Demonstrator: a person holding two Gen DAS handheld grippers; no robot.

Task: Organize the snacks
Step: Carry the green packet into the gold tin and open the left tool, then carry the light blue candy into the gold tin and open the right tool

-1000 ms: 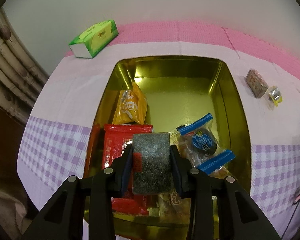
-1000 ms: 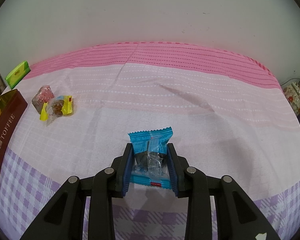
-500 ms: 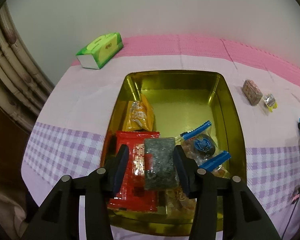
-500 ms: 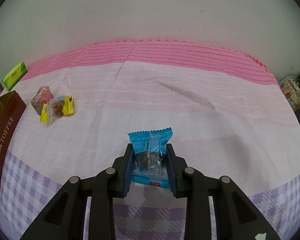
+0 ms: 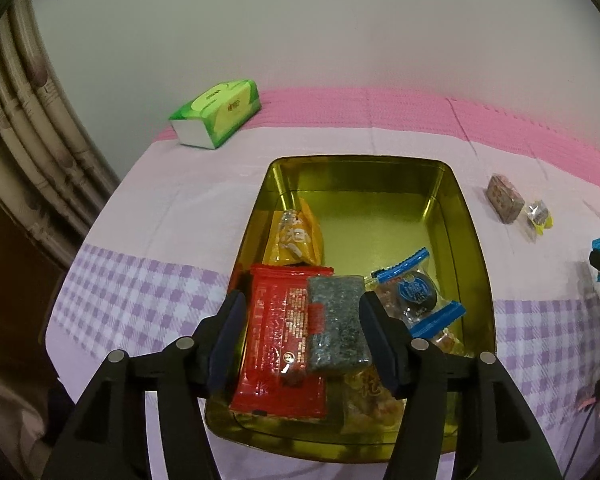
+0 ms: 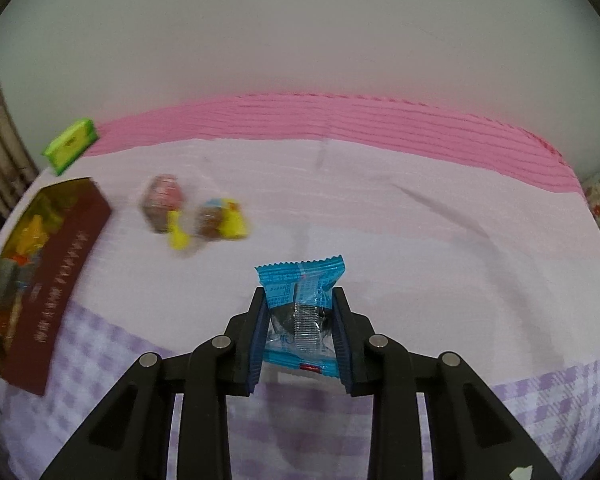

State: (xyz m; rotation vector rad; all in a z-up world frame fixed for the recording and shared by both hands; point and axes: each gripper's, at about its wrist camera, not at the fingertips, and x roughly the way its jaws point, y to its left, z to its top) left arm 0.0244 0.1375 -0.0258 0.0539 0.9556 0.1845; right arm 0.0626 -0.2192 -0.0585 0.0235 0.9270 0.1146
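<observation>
Released since a second ago, the grey snack bar [image 5: 337,322] lies in the gold tin [image 5: 471,248] as the left hand-held gripper [image 5: 302,334] jaws are opening around it. Right hand-held gripper [image 6: 300,330] clamps a blue candy packet [image 6: 302,280], not yet binned; two wrapped sweets [image 6: 196,212] wait mid-table.

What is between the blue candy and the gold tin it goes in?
Two small wrapped candies lie on the cloth beside the way from the blue candy, held in the right gripper, to the tin. Nothing blocks its open top.

Home room, checked tablecloth [image 5: 140,288], tissue pack [image 5: 216,120], wall pipes [image 5: 24,140]
</observation>
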